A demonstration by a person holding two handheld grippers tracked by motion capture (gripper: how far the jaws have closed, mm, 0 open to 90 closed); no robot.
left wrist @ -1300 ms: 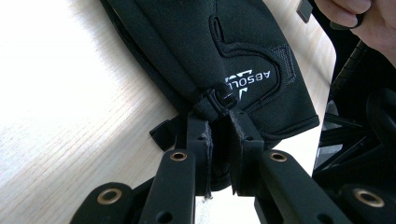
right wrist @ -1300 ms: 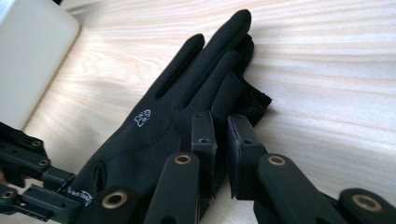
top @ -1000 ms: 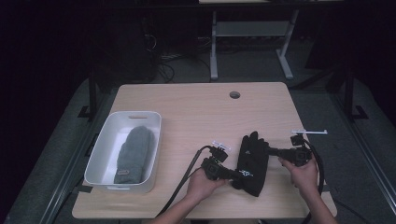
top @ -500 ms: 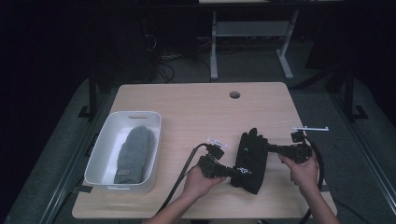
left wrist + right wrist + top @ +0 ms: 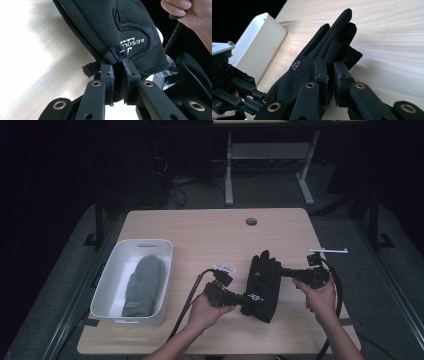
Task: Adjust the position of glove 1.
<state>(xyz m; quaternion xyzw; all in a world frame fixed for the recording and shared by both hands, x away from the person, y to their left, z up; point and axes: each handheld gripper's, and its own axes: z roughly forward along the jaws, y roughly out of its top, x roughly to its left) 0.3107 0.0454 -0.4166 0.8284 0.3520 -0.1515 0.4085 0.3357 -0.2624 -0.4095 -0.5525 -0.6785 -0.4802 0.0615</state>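
Observation:
A black glove (image 5: 263, 285) hangs just above the wooden table (image 5: 210, 230), held at both ends. My left gripper (image 5: 246, 298) is shut on its cuff, where white lettering and a small buckle show on the black glove (image 5: 120, 30). My right gripper (image 5: 281, 269) is shut on the finger side of the black glove (image 5: 322, 52). In the left gripper view the pads (image 5: 110, 77) pinch the cuff edge. The other hand (image 5: 182, 10) appears at the top right there. The left gripper (image 5: 232, 90) also appears at the lower left of the right gripper view.
A white bin (image 5: 112, 275) stands at the table's left with a grey mitten (image 5: 141, 284) lying inside; the bin (image 5: 254, 47) also appears in the right gripper view. A round cable hole (image 5: 251, 221) sits near the far edge. Desk legs stand on the dark floor beyond.
Both hands have risen a little with the glove stretched between them, lifting it off the table. The bin and mitten have not moved.

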